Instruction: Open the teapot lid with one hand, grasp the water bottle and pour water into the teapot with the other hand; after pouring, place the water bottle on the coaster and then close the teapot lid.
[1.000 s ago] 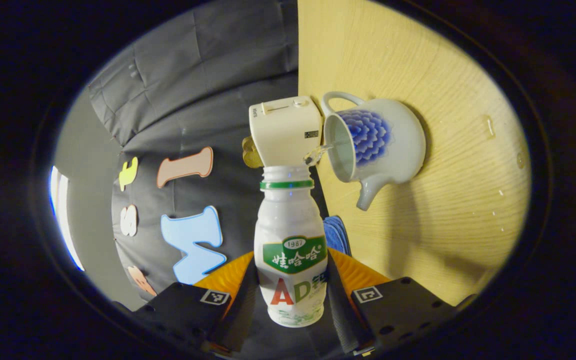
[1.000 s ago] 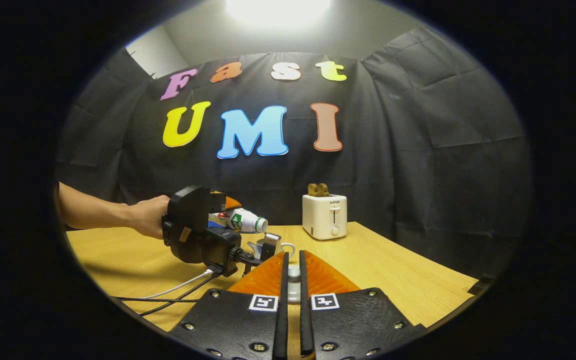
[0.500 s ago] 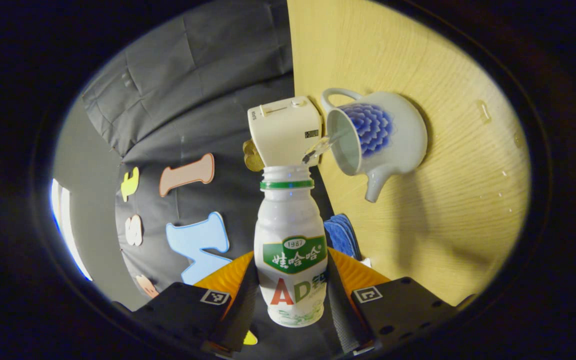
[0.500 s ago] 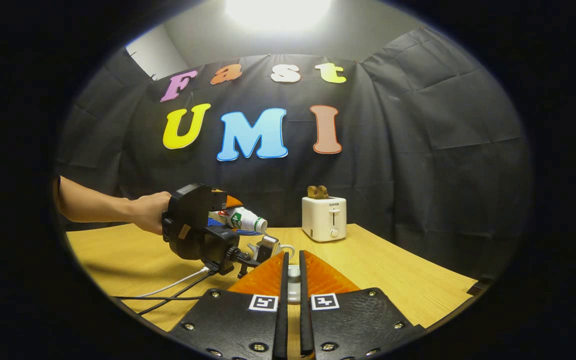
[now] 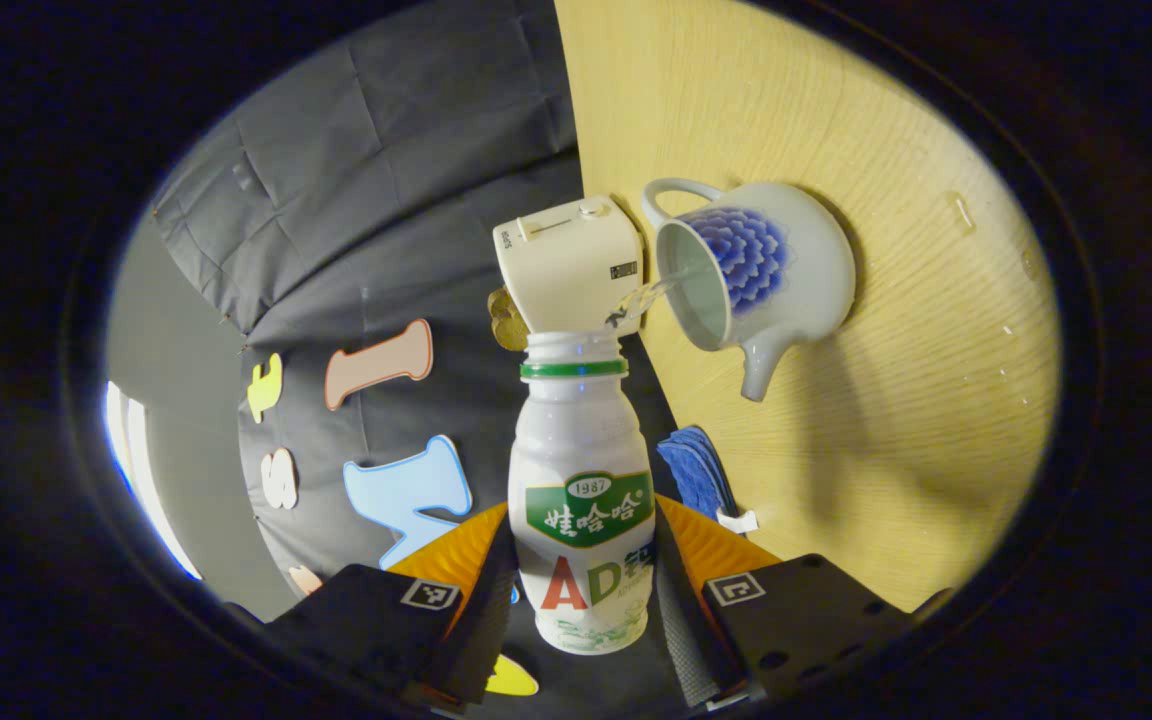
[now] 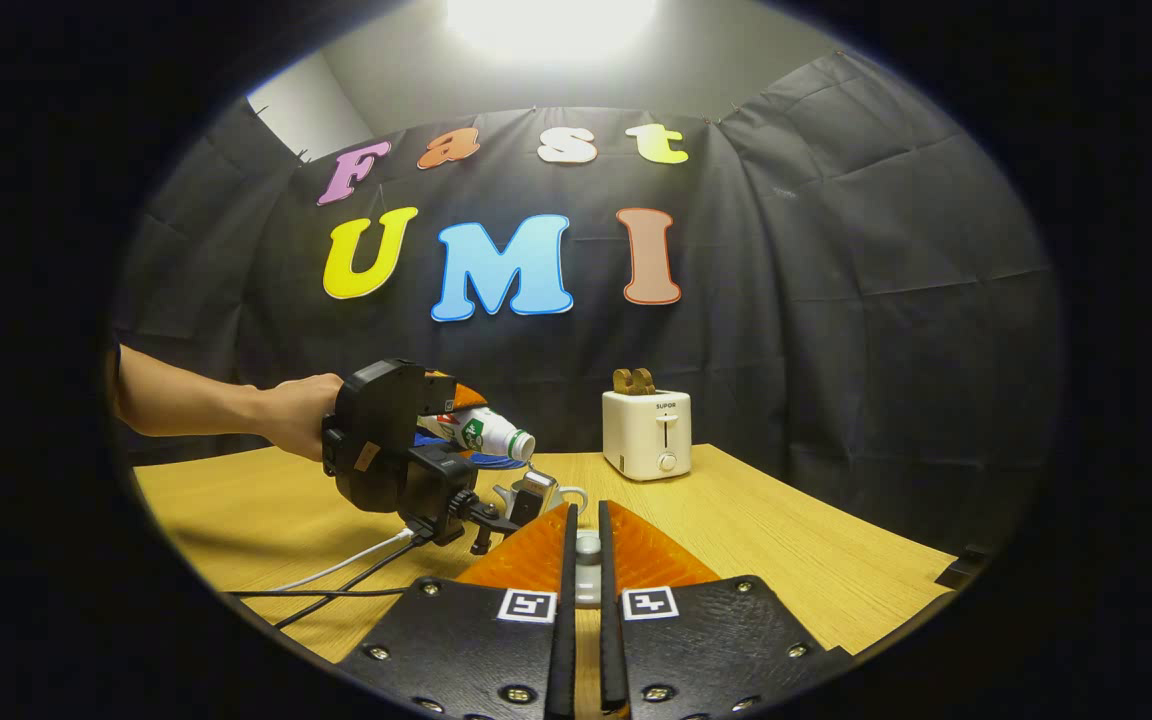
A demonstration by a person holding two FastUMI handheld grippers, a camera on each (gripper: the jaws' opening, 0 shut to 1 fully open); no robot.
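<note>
Wooden desk (image 5: 886, 420): carries everything.

White glazed teapot with blue flower (image 5: 756, 265), 1 o'clock in left gripper view: ceramic, heavy, fragile, lid off, thin stream entering mouth, fill level unclear.

White plastic water bottle with green label (image 5: 583, 500): light, slick, squeezable; hold mid-body. Left gripper (image 5: 583, 560) clamps it, tilted over pot.

Right gripper (image 6: 586, 575): nearly closed on small pale teapot lid knob (image 6: 587, 548).

Blue coaster (image 5: 696, 470): 3 o'clock of bottle.
</note>
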